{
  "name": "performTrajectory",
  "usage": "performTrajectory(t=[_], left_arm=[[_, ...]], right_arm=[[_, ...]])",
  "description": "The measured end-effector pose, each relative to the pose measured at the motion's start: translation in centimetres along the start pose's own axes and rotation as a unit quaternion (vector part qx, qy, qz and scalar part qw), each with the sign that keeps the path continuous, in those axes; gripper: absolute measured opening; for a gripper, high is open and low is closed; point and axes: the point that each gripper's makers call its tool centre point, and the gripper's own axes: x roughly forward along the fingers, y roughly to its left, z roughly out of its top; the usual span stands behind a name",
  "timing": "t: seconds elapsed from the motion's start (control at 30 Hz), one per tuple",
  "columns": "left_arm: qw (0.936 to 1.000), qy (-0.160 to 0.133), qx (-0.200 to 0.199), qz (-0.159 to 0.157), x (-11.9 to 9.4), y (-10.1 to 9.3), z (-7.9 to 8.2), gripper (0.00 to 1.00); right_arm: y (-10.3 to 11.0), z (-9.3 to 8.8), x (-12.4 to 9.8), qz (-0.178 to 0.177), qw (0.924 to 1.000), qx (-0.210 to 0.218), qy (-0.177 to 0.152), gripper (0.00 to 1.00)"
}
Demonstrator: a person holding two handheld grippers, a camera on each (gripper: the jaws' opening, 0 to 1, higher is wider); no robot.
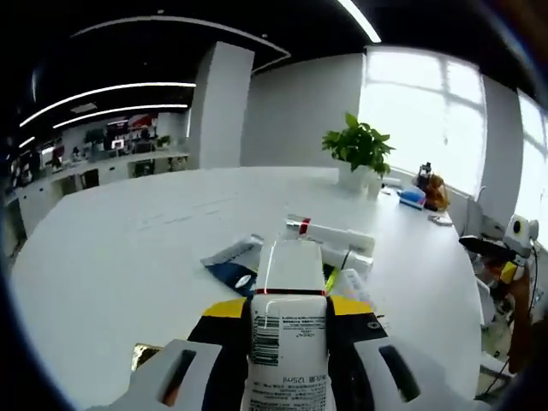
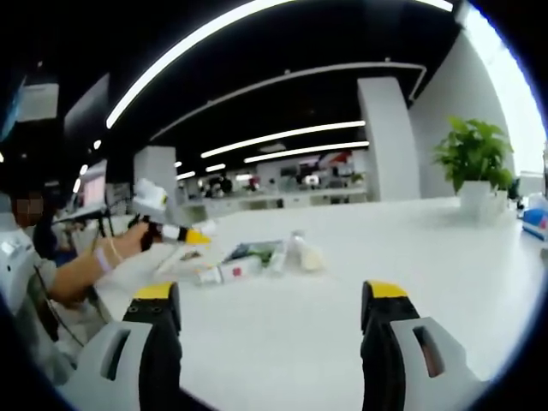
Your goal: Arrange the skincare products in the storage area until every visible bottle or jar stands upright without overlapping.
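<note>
Step in hand: the left gripper (image 1: 287, 342) holds a white tube (image 1: 287, 338) clamped between its jaws, barcode label toward the camera, lifted above the white table (image 1: 128, 248).
Landmark: a potted plant (image 1: 360, 154) at the table's far side.
Products: another white tube with a red band (image 1: 330, 233) and a dark blue sachet (image 1: 233, 264) lie flat on the plant's near side.
Right gripper (image 2: 272, 330): jaws spread wide, empty, well short of the products.
Next move, judged: stand the held tube upright beside the pile, clear of the others.

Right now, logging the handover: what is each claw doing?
Left claw: shut on a white tube.
Right claw: open, holding nothing.
</note>
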Motion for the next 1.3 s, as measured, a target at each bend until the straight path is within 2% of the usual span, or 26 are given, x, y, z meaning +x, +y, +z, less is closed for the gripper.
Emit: performTrajectory(t=[0.1, 0.17, 0.3, 0.43, 0.6, 0.67, 0.83, 0.93, 1.07, 1.23, 1.3], left_arm=[[0.9992, -0.029, -0.017, -0.022, -1.0, -1.1, 1.2, 0.34], [0.9965, -0.063, -0.034, -0.044, -1.9, -1.9, 2.6, 0.34], [0.9935, -0.086, -0.045, -0.059, -2.8, -2.4, 3.5, 0.34], [0.9909, -0.114, -0.039, -0.060, -3.8, -2.9, 4.8, 0.34], [0.9837, -0.162, -0.046, -0.063, -5.4, -3.4, 6.6, 0.34], [0.9806, -0.184, -0.041, -0.055, -6.1, -3.2, 7.6, 0.34], [0.9748, -0.215, -0.035, -0.047, -7.6, -3.6, 8.9, 0.34], [0.9719, -0.230, -0.027, -0.041, -8.4, -3.7, 9.6, 0.34], [0.9677, -0.249, -0.024, -0.034, -9.4, -3.7, 10.1, 0.34], [0.9607, -0.274, -0.026, -0.037, -10.7, -3.9, 11.2, 0.34], [0.9575, -0.284, -0.025, -0.040, -11.3, -4.2, 11.7, 0.34]], right_arm=[[0.5, 0.1, 0.3, 0.007, 1.0000, 0.003, -0.002, 0.86], [0.9, 0.2, 0.5, 0.014, 0.9999, 0.007, -0.007, 0.85], [1.5, 0.5, 0.9, 0.023, 0.9997, 0.006, -0.009, 0.85], [1.9, 0.7, 1.0, 0.030, 0.9995, 0.006, -0.012, 0.85], [3.0, 0.9, 1.5, 0.044, 0.9988, 0.010, -0.017, 0.84], [3.7, 1.0, 1.9, 0.056, 0.9981, 0.015, -0.021, 0.84], [6.3, 1.4, 2.8, 0.101, 0.9935, 0.037, -0.038, 0.83], [7.8, 2.0, 3.3, 0.128, 0.9889, 0.050, -0.057, 0.78], [10.3, 2.2, 4.0, 0.168, 0.9809, 0.074, -0.064, 0.75], [13.8, 1.7, 5.0, 0.223, 0.9664, 0.114, -0.057, 0.73], [15.3, 1.5, 5.2, 0.255, 0.9566, 0.133, -0.050, 0.72]])
